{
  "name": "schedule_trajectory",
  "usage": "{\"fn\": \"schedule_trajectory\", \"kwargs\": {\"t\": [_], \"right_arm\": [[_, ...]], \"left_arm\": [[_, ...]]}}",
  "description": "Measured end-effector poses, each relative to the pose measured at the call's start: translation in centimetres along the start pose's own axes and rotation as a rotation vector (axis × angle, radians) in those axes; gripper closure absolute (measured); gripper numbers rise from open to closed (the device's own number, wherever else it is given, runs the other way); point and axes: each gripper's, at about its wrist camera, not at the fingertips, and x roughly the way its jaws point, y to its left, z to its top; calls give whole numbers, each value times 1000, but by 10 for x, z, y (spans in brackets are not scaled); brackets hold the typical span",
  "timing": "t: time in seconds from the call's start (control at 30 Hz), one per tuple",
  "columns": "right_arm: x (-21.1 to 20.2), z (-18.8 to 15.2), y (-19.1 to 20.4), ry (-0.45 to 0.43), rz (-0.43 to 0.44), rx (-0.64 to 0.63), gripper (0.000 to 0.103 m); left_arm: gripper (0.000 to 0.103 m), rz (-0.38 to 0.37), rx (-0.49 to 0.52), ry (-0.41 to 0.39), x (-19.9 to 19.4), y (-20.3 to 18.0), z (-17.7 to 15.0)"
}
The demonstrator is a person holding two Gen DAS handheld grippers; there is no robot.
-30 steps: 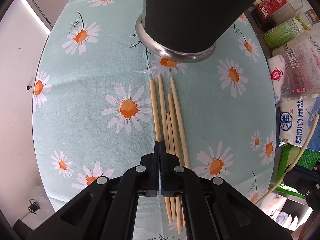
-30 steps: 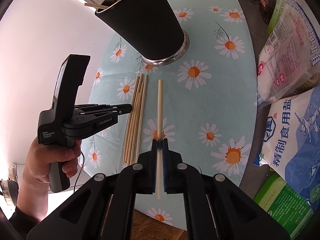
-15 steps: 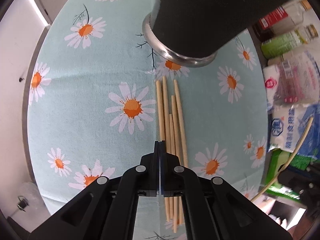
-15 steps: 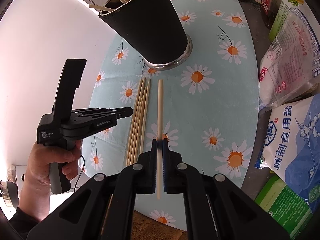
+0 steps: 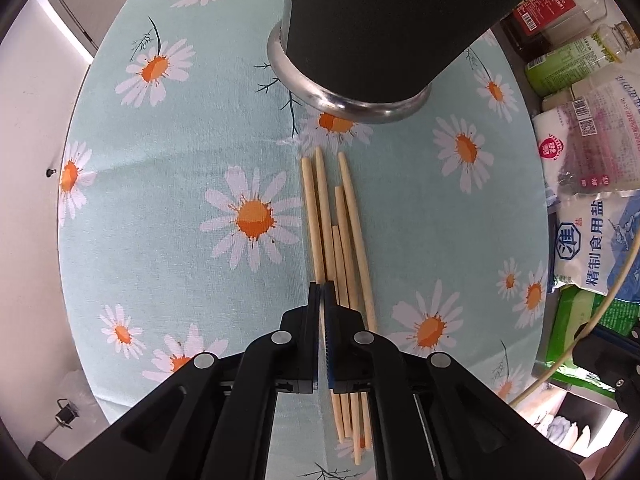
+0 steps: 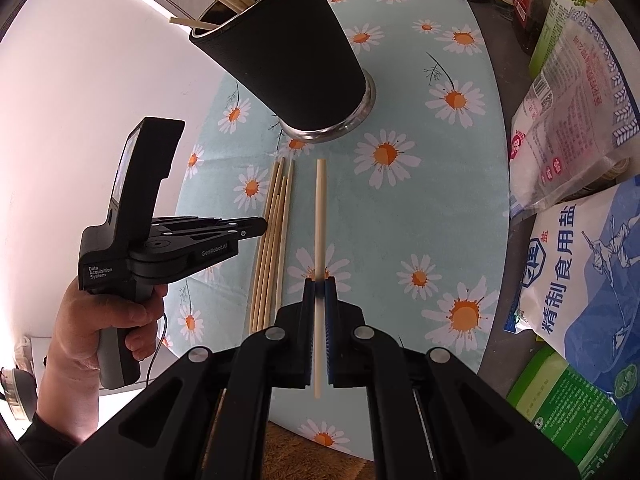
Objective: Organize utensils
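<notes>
My right gripper [image 6: 319, 280] is closed on one pale chopstick [image 6: 320, 216]. Its two fingers press the stick from both sides, and the stick runs straight ahead toward 12 o'clock, with the rear end coming out behind the pads. The far tip points toward the base of the black cup [image 6: 288, 64], but it does not touch it. I cannot tell for sure if the stick is lifted from the cloth or lies on it.

The black cup stands at about 12 o'clock from the held stick, on the daisy tablecloth [image 6: 420, 208], and it has a metal ring at the bottom. Several chopsticks already stand inside it and lean over the rim at 11 o'clock.

A bundle of loose chopsticks [image 6: 272, 240] lies on the cloth just beside the held stick, at its 9 o'clock side, nearly parallel to it. In the left wrist view I count five sticks in this bundle [image 5: 340, 248], close together and with uneven ends, directly below the cup [image 5: 380, 20].

My left gripper [image 5: 322, 286] has its fingers almost together, with only a thin slit between them, and nothing is between them. It is over the near part of the bundle. In the right wrist view this gripper [image 6: 262, 226] is at 9 o'clock, held by my left hand [image 6: 116, 320].

At 3 o'clock, beyond the edge of the cloth, bags of salt [image 6: 592, 264] and other packets lie.
</notes>
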Motion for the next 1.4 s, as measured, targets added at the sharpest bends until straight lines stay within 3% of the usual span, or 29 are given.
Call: {"fn": "schedule_trajectory", "kwargs": {"t": [0.13, 0.17, 0.2, 0.5, 0.67, 0.77, 1.13, 1.4], "right_arm": [[-1, -1, -1, -1, 5, 5, 97], [-1, -1, -1, -1, 8, 6, 97], [-2, -1, -1, 0, 8, 5, 97], [-4, -2, -2, -2, 18, 4, 97], [-3, -2, -4, 3, 25, 9, 97], [-3, -3, -5, 3, 37, 11, 97], [-3, -2, -4, 4, 33, 5, 97], [-6, 5, 4, -6, 20, -2, 97]], "left_arm": [[97, 0, -7, 12, -2, -2, 6], [89, 6, -12, 16, 1, -3, 7], [89, 13, -12, 13, 1, -1, 8], [89, 56, 7, 10, 5, -2, 14], [95, 151, 72, 2, 6, -24, 6], [97, 171, 84, -2, 6, -27, 5], [99, 53, -4, -20, -3, 10, 2], [99, -55, -33, -122, -44, 31, -15]]}}
